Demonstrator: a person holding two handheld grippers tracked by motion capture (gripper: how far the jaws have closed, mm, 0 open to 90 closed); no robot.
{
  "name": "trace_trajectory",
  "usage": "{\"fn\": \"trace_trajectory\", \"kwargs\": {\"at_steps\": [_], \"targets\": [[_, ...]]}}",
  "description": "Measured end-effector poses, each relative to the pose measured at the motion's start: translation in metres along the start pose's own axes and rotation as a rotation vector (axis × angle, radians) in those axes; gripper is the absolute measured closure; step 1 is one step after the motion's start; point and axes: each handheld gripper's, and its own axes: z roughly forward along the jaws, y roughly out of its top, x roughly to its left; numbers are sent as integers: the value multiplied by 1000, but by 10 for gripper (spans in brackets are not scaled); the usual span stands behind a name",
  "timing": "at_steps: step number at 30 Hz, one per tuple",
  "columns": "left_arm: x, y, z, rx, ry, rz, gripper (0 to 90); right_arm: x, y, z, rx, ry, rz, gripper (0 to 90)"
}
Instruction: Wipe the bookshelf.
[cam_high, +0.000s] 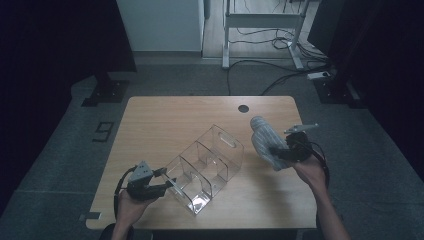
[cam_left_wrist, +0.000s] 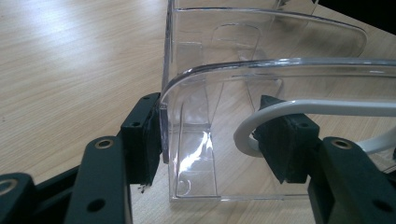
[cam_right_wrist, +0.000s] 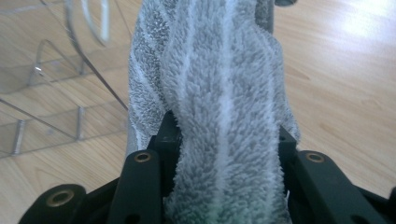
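Note:
A clear plastic organizer (cam_high: 205, 165) with several compartments lies slanted across the middle of the wooden table (cam_high: 165, 115). My left gripper (cam_high: 170, 182) holds its near left end. In the left gripper view, the left pad (cam_left_wrist: 152, 140) presses on the corner wall of the organizer (cam_left_wrist: 261, 79), and the right pad (cam_left_wrist: 280, 140) sits at a white-edged handle cut-out; the left gripper (cam_left_wrist: 210, 140) is shut on that end. My right gripper (cam_high: 277, 150) is shut on a rolled grey towel (cam_high: 262, 137), held above the table to the right of the organizer. The towel (cam_right_wrist: 219, 70) bulges between the jaws of the right gripper (cam_right_wrist: 224, 140).
A round cable hole (cam_high: 243, 108) sits near the table's far edge. Beyond the table are a white desk frame (cam_high: 262, 30) and cables on the floor (cam_high: 280, 75). Bare tabletop lies at the far left and in front of the organizer.

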Motion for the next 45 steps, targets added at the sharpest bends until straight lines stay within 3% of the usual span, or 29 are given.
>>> {"fn": "trace_trajectory", "kwargs": {"at_steps": [11, 27, 45], "targets": [[0, 0, 0, -1, 0, -2, 426, 19, 28, -10, -22, 29, -42, 588], [-1, 0, 0, 4, 2, 0, 426, 50, 70, -5, -39, 59, -128, 587], [-1, 1, 0, 5, 2, 0, 426, 85, 111, 34, -12, 50, -194, 585]]}}
